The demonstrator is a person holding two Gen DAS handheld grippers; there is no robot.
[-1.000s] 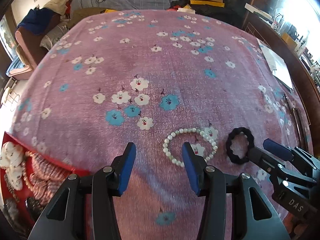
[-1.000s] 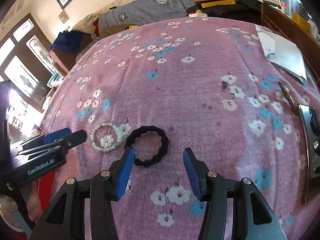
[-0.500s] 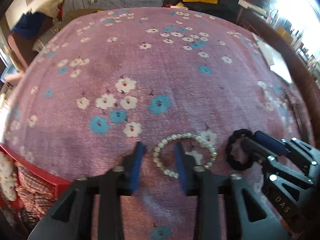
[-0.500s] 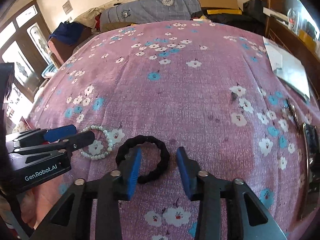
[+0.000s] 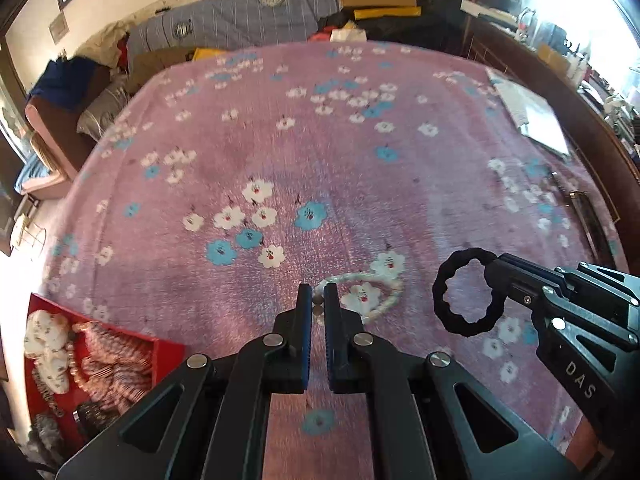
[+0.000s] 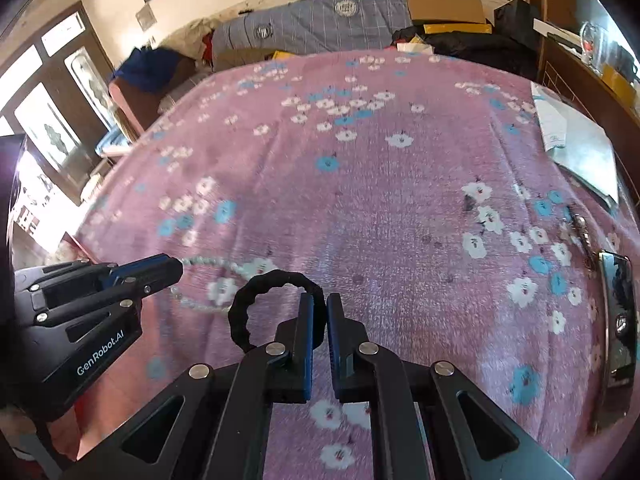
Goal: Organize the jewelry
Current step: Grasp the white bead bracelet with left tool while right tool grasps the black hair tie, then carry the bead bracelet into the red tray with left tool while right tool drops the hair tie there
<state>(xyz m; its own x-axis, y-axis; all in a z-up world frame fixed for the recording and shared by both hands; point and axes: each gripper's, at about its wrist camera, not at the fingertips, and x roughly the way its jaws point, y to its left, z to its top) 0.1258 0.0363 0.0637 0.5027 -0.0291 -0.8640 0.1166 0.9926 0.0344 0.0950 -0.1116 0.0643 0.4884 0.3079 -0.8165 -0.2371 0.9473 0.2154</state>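
My left gripper (image 5: 318,296) is closing tight on the white pearl bracelet (image 5: 352,277), with beads pinched between its blue pads; the rest of the loop trails on the pink flowered bedspread (image 5: 360,184). To its right, my right gripper (image 5: 496,265) is closing on a black beaded bracelet (image 5: 440,296) and grips its rim. In the right wrist view that gripper (image 6: 319,300) holds the black bracelet (image 6: 272,280) by its right side. The left gripper (image 6: 176,270) sits at the left with the pearl bracelet (image 6: 208,261) at its tips.
A red tray (image 5: 168,350) holding several pink and white jewelry pieces lies at the lower left. A white booklet (image 6: 576,144), keys (image 6: 580,228) and a dark phone (image 6: 618,312) lie along the right edge. Folded bedding and boxes pile up at the far end.
Both grippers went from wide open to shut, the left onto the pearl bracelet and the right onto the black one. The left hand has risen a little.
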